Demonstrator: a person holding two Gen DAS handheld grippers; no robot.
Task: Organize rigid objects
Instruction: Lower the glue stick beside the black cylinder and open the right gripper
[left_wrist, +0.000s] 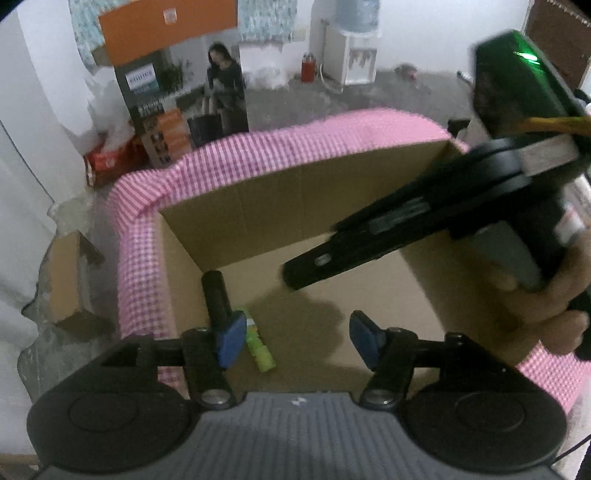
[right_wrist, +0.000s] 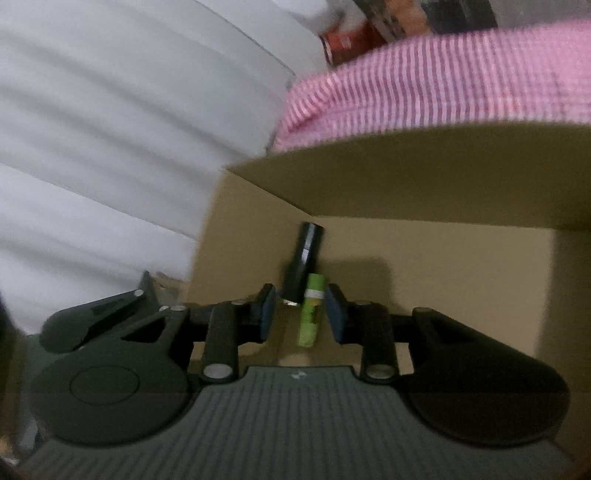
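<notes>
Open cardboard box (left_wrist: 280, 192) stands on a tabletop covered with pink checked cloth (left_wrist: 236, 151). All positions below are given relative to the box.

Inside the box, on its floor near the left wall as the left wrist view shows it, lie 2 items: a black cylinder (left_wrist: 216, 291) and a green tube (left_wrist: 260, 349). They lie side by side, ends close together; whether they touch cannot be told. In the right wrist view the cylinder (right_wrist: 303, 264) and tube (right_wrist: 312, 310) appear in the same pairing, against the box floor.

Left tongs (left_wrist: 295, 341) are held over the near edge of the box, blue pads wide apart, gripping nothing. The left pad (left_wrist: 231, 341) overlaps the cylinder's near end in the view; contact cannot be confirmed.

Right tongs (right_wrist: 300, 314) point down into the box, pads spread with the tube and the cylinder's near end between them. Pads do not press either item. In the left wrist view the right tongs (left_wrist: 306, 273) reach in over the right wall, held by a hand (left_wrist: 554, 314).

Outside the box, beyond the far wall, a printed carton (left_wrist: 184, 99) and a water dispenser (left_wrist: 354, 48) stand on the floor.
</notes>
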